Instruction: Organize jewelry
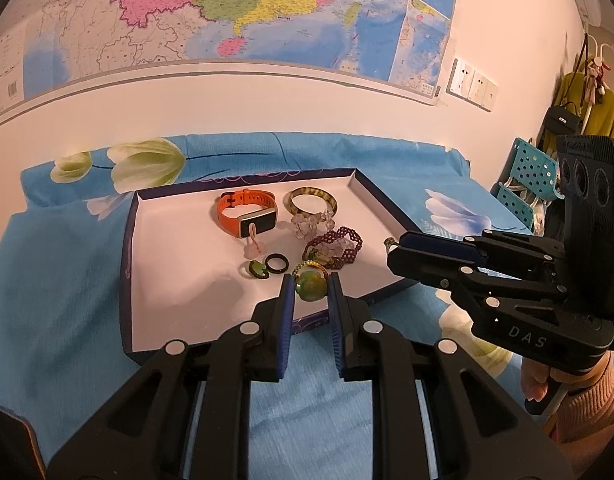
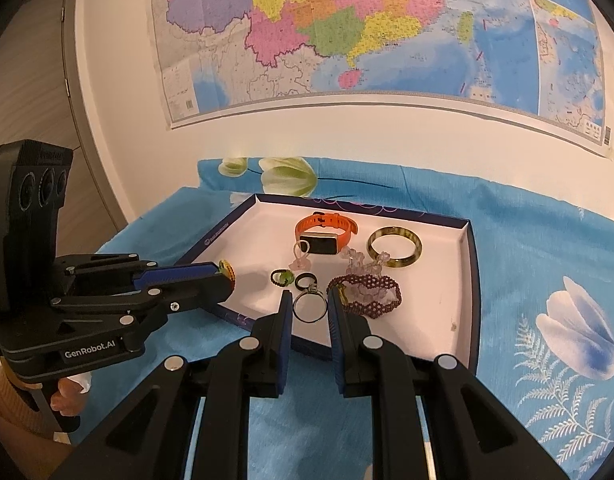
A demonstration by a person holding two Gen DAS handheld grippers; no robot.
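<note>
Pinching a green bead charm (image 1: 310,286), the left gripper (image 1: 311,280) hovers at the tray's (image 1: 127,248) near edge; the right gripper (image 2: 310,307) clamps a metal ring (image 2: 309,309). Farther in lie one orange smartwatch (image 1: 247,212), one bangle (image 1: 311,200), two small rings (image 1: 267,266).

Watch (image 2: 325,232) lies in tray (image 2: 469,280), bangle (image 2: 395,254) to its right

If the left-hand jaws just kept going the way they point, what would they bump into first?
Probably the black ring on the tray floor, just beyond the green bead the left gripper holds; depth is unclear.
</note>
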